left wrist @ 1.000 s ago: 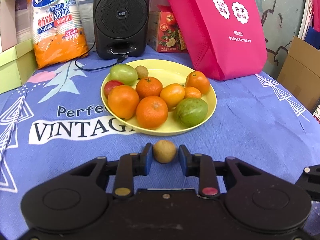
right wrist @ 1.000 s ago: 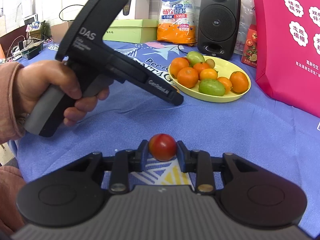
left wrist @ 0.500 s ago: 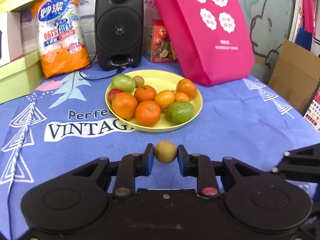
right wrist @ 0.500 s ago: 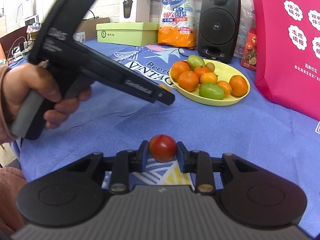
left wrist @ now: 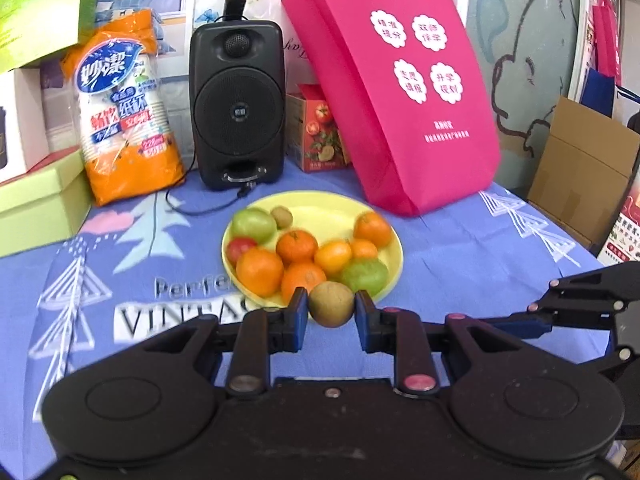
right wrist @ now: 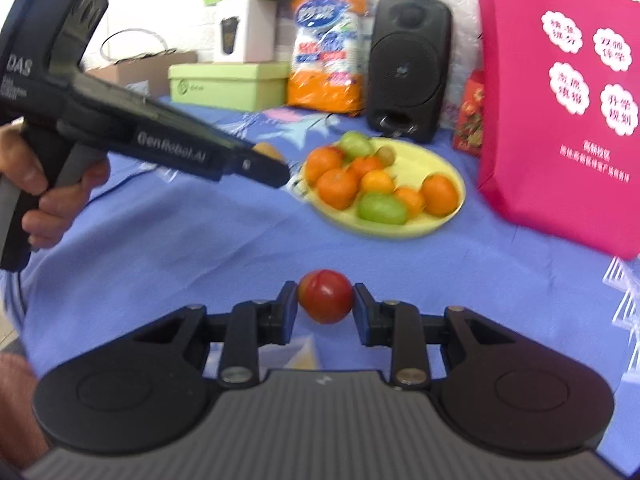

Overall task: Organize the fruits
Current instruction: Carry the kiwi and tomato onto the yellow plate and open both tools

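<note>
Between left hand-held gripper (left wrist: 331,312) pads: kiwi (left wrist: 331,304).

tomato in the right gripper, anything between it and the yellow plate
Nothing visible blocks it. Only bare blue tablecloth lies between the tomato and the yellow plate. The left gripper, holding a kiwi, hangs off to the plate's left, beside the path.

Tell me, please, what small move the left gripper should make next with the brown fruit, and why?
Probably carry it forward over the yellow plate and lower it onto the bare patch at the back. The left gripper is shut on the brown fruit, held just short of the plate's near rim, where oranges already crowd the front.
</note>
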Available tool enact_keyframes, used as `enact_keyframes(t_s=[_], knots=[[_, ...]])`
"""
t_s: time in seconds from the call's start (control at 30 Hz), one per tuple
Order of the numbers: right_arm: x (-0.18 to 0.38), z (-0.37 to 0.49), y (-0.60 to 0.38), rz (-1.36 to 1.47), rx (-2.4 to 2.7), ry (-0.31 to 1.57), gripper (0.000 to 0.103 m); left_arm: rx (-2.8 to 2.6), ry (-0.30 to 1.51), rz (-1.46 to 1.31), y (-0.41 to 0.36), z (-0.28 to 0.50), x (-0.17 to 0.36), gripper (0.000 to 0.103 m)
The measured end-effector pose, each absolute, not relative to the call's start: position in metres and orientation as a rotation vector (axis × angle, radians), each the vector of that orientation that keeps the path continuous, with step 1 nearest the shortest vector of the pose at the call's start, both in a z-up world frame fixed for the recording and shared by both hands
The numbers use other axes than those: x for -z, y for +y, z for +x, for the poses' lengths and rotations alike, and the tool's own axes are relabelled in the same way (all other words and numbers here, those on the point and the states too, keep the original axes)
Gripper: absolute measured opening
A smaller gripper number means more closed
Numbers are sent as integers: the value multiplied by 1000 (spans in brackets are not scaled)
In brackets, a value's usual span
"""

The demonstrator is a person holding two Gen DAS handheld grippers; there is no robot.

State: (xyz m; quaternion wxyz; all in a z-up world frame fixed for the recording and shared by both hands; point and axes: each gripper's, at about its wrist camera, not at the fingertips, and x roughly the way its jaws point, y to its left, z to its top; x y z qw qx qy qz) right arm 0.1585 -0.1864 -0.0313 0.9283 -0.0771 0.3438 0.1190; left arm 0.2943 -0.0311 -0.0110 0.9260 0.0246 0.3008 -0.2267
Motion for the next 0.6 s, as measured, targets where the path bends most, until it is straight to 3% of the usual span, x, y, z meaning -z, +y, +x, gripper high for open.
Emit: enact_keyframes(t_s=[0.6], knots=[[25,307,-217,-214,-171,703,29,465,668,118,-72,429,19,24]])
